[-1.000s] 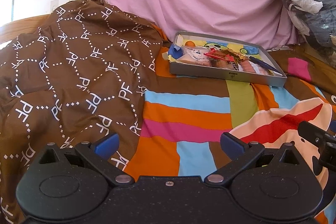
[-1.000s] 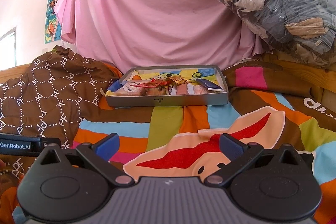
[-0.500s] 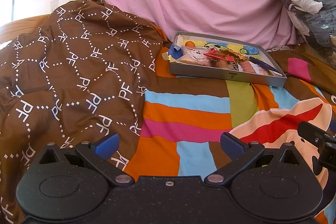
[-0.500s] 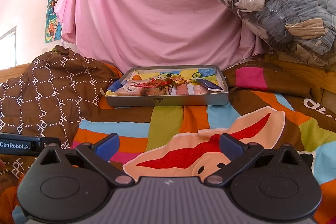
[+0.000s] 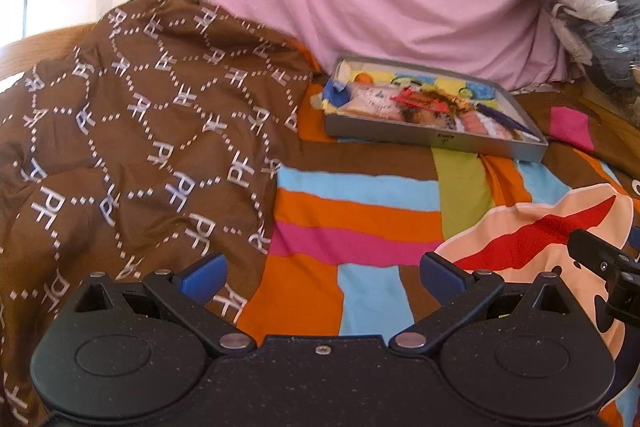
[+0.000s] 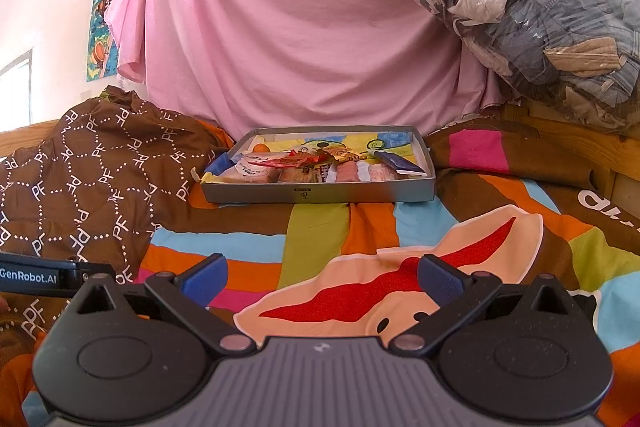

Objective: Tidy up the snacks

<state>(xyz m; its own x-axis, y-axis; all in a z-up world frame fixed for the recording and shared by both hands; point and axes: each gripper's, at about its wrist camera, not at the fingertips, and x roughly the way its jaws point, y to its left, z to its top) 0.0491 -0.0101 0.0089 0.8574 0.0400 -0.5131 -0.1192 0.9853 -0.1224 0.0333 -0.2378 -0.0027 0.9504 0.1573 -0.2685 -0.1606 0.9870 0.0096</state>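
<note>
A shallow grey box (image 5: 384,135) (image 6: 360,191) lies on the striped bedspread at the far side of the bed, holding several wrapped snacks (image 5: 404,105) (image 6: 296,169). My left gripper (image 5: 322,273) hovers low over the bedspread well short of the box, open, with nothing between its blue pads. My right gripper (image 6: 322,273) is likewise open and empty, facing the box head-on from a distance. The right gripper's body shows at the right edge of the left wrist view, and the left gripper's body at the left edge of the right wrist view.
A brown patterned blanket (image 5: 132,147) (image 6: 92,179) is heaped to the left of the box. A pink sheet (image 6: 304,39) hangs behind. A clear bag of clothes (image 6: 532,15) sits at the back right on a wooden ledge (image 6: 580,139).
The left wrist view has shifted slightly, so the box sits a little lower and further right. The right gripper has hardly moved. Both stay open.
</note>
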